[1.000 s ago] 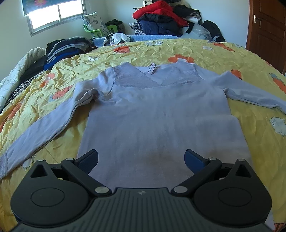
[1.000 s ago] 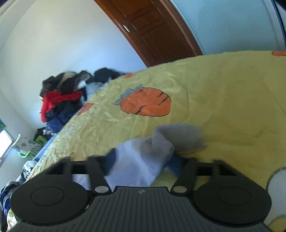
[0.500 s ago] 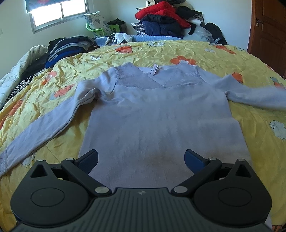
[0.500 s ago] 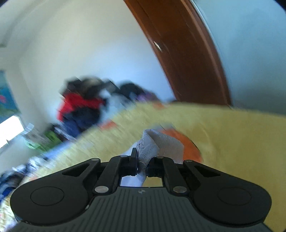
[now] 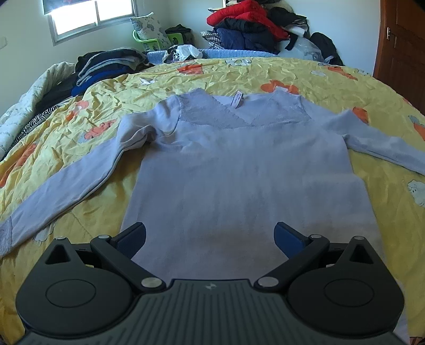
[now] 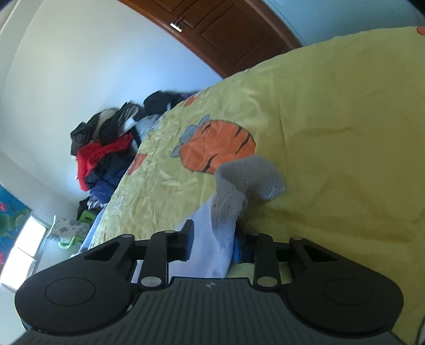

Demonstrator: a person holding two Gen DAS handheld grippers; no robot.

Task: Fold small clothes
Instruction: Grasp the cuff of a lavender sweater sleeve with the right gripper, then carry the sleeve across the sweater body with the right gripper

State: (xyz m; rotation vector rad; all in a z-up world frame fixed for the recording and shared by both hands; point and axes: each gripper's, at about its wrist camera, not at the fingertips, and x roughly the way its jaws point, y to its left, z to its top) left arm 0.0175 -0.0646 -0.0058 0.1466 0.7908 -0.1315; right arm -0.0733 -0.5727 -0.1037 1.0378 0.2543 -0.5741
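A pale lilac long-sleeved top (image 5: 247,169) lies flat on the yellow bedspread (image 5: 233,77), neckline away from me, both sleeves spread out. My left gripper (image 5: 209,234) is open and empty, hovering over the top's hem. In the right wrist view the right sleeve's cuff (image 6: 244,180) lies between my right gripper's (image 6: 212,244) fingers, which stand partly apart around the sleeve cloth; the lace cuff end curls up on the bedspread (image 6: 345,132).
A heap of red and dark clothes (image 5: 252,24) sits behind the bed's far edge. Folded dark clothes (image 5: 106,66) lie at the far left. A brown wooden door (image 5: 403,45) is on the right. A window (image 5: 87,16) is at the back left.
My right gripper was shut on the sleeve cuff and raised half a second ago; now it is lower, its fingers have parted and the cuff rests on the bedspread. The left gripper barely moved.
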